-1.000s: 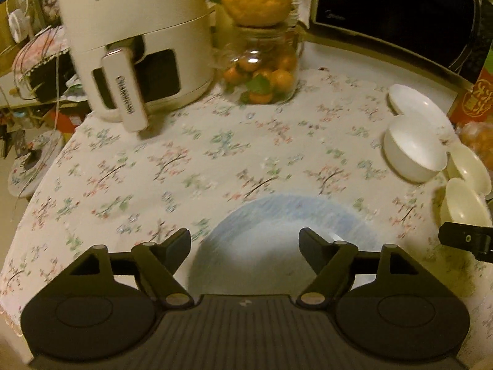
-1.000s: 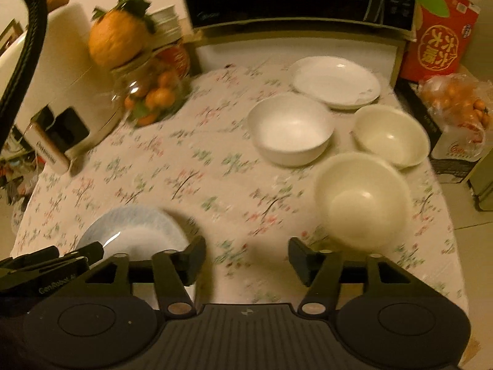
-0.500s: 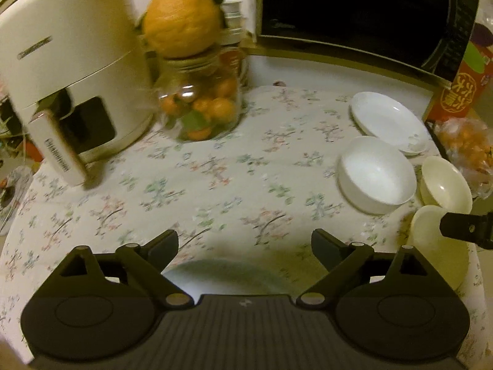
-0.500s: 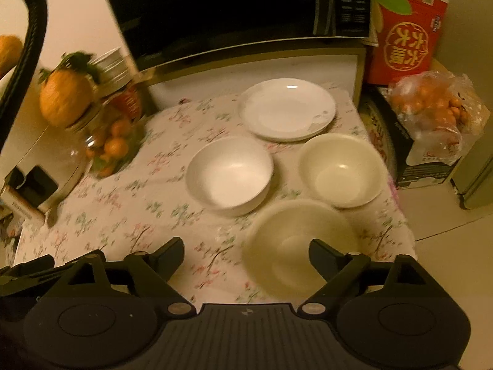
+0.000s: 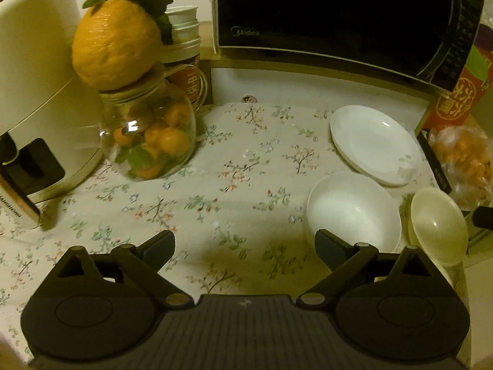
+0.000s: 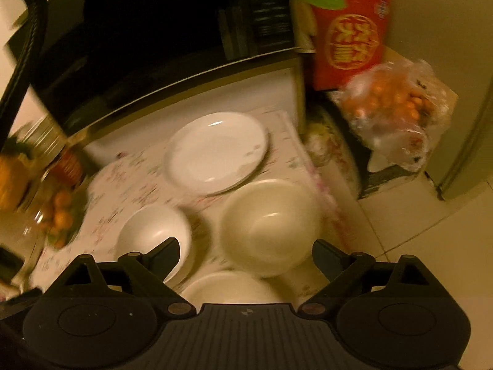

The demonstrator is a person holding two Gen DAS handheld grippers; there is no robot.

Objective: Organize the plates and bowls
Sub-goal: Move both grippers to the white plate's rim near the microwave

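The white plate (image 5: pixel 374 143) lay at the far right of the flowered tablecloth (image 5: pixel 215 191), below the microwave (image 5: pixel 336 15). Just in front sat a white bowl (image 5: pixel 351 209), with a cream bowl (image 5: pixel 436 223) to its right. The left gripper (image 5: pixel 243 243) was opening over bare cloth; the right gripper (image 6: pixel 245 252) stood wide, nothing gripped, the cream bowl between its tips.

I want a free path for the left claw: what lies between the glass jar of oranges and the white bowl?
Only bare floral tablecloth between the glass jar and the white bowl, seen in the left wrist view.
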